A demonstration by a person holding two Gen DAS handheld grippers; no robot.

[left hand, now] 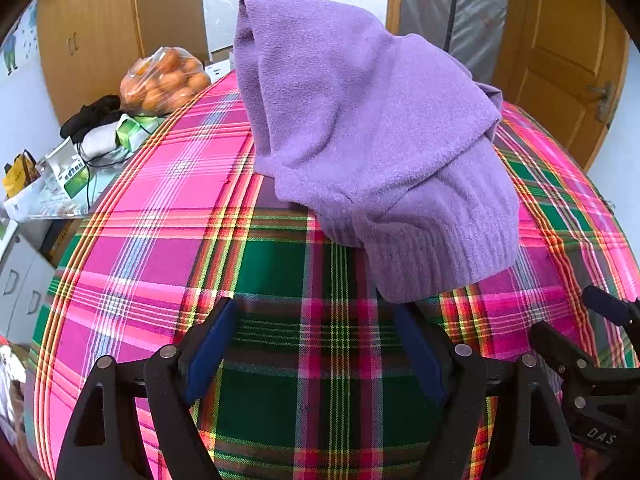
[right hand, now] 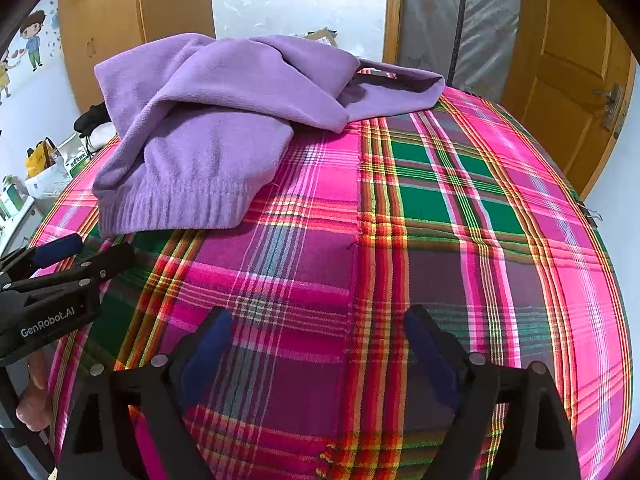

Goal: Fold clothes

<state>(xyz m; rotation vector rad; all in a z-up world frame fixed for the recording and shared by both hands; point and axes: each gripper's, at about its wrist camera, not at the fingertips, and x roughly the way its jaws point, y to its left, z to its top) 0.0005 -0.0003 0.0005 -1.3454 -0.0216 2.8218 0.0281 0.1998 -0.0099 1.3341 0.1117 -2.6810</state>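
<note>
Now, as I see it:
Left jaws: my left gripper (left hand: 316, 344) stands spread wide, nothing between the blue pads, hovering over the pink, green and red plaid cloth (left hand: 168, 216).
Right jaws: my right gripper (right hand: 318, 350) is spread wide too, empty, above bare plaid.
Garment: the crumpled purple fleece garment with a ribbed hem (left hand: 360, 132) lies heaped on the plaid cloth, its hem just beyond my left fingertips, well apart from my right.
Background: a clear bag of oranges (left hand: 164, 80) sits left of the cloth.
</note>
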